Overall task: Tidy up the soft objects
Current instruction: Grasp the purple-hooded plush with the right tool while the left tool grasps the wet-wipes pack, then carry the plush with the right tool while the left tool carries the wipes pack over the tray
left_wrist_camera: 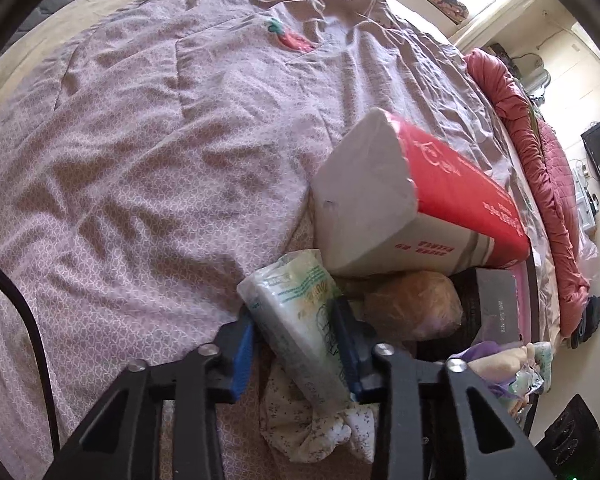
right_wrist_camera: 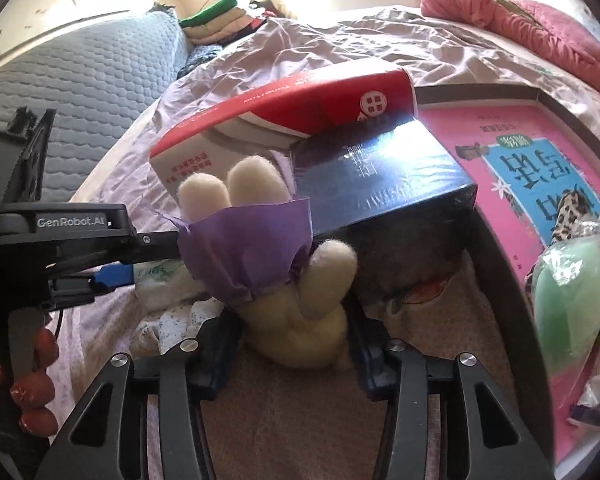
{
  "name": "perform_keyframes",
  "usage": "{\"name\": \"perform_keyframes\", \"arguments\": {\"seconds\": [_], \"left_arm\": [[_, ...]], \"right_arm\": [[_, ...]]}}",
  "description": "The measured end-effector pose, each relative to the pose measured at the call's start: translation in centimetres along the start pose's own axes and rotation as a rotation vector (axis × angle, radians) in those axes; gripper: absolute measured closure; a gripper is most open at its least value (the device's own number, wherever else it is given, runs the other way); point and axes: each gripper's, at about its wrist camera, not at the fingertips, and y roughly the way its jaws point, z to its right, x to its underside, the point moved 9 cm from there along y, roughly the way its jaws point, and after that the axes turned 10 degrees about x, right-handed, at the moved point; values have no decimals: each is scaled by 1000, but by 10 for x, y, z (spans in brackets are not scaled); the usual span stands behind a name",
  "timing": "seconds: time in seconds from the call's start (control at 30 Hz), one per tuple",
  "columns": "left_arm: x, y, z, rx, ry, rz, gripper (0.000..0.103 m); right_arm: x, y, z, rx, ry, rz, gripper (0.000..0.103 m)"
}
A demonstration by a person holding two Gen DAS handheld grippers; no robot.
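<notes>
In the left wrist view my left gripper (left_wrist_camera: pixel 296 332) is shut on a white and green plastic-wrapped soft pack (left_wrist_camera: pixel 300 312), its blue pads (left_wrist_camera: pixel 242 356) pressing both sides. The pack stands tilted over a floral cloth (left_wrist_camera: pixel 312 428). My right gripper (right_wrist_camera: pixel 296 344) is shut on the body of a cream plush toy (right_wrist_camera: pixel 300 332) wearing a purple cloth (right_wrist_camera: pixel 244 252). The plush leans against a dark blue box (right_wrist_camera: pixel 380 176). At the left of the right wrist view, the other tool's blue pad (right_wrist_camera: pixel 114 276) touches the same pack (right_wrist_camera: pixel 160 280).
A red and white tissue pack (left_wrist_camera: pixel 420 200) rests on the dark box and a brownish bagged bundle (left_wrist_camera: pixel 416 304). A dark tray (right_wrist_camera: pixel 504 272) with a pink cover, a green bagged item (right_wrist_camera: pixel 572 300) and a red quilt (left_wrist_camera: pixel 548 168) lie right. A hand (right_wrist_camera: pixel 32 360) grips the left tool.
</notes>
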Motion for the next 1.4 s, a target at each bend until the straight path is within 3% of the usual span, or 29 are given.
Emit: {"name": "perform_keyframes", "arguments": {"seconds": [0.2, 0.5, 0.83, 1.4], "left_arm": [[4, -9, 5, 45, 11, 8, 78], [32, -42, 11, 61, 53, 28, 79], [73, -75, 45, -12, 198, 57, 80], [94, -105, 107, 12, 307, 114, 80]], "right_arm": [[0, -15, -4, -68, -14, -8, 53], [-2, -37, -3, -136, -26, -31, 53], [-1, -61, 6, -163, -18, -42, 53], [-22, -113, 43, -163, 26, 17, 53]]}}
